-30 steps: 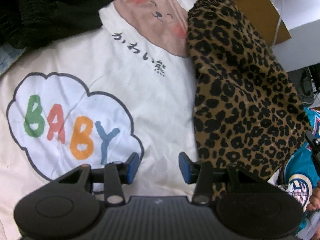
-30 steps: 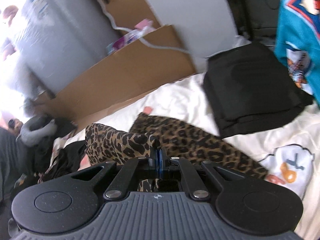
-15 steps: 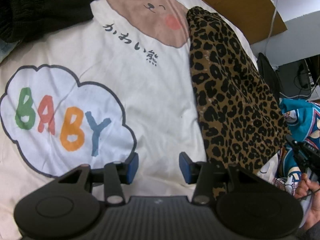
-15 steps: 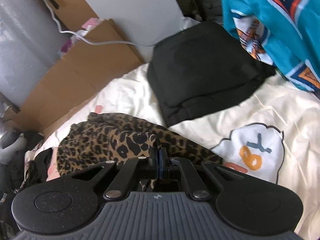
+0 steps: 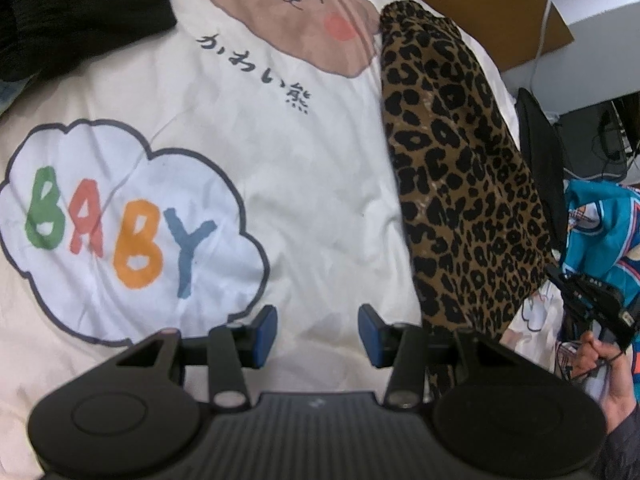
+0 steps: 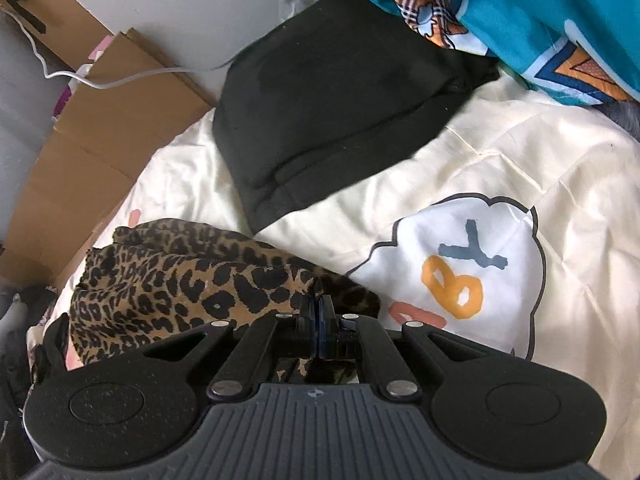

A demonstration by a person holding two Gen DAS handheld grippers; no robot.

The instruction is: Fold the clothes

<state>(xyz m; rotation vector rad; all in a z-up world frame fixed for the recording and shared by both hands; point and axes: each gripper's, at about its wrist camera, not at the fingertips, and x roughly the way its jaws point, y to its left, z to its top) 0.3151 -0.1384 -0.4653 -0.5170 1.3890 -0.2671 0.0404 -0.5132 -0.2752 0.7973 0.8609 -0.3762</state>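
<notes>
**Leopard garment pinched on the bedspread**

Cream bedding (image 5: 320, 168) is filling both views, printed with a bear face (image 5: 296, 12) at the far side and a white cloud reading "BABY" (image 5: 120, 232) to the left. Your left gripper (image 5: 318, 330) is hovering over the bedding with its blue pads (image 5: 266, 330) spread wide and nothing between them, near the right edge of the cloud. The leopard garment (image 5: 456, 168) is lying just right of that gripper as a long strip running from near to far, its far end touching the bear print.

Your right gripper (image 6: 319, 330) is pinching a near fold of the leopard garment (image 6: 180, 284), jaws pressed together on the cloth, while the rest is bunching to the left on the bedding (image 6: 520, 152). A folded black garment (image 6: 332, 112) is resting farther off on the bedding, apart from the leopard cloth. A teal printed garment (image 6: 520, 12) is sitting at the far right, overlapping the black one's corner. Cardboard (image 6: 100, 128) and a white cable (image 6: 132, 80) are lying at the far left beyond the bedding.
</notes>
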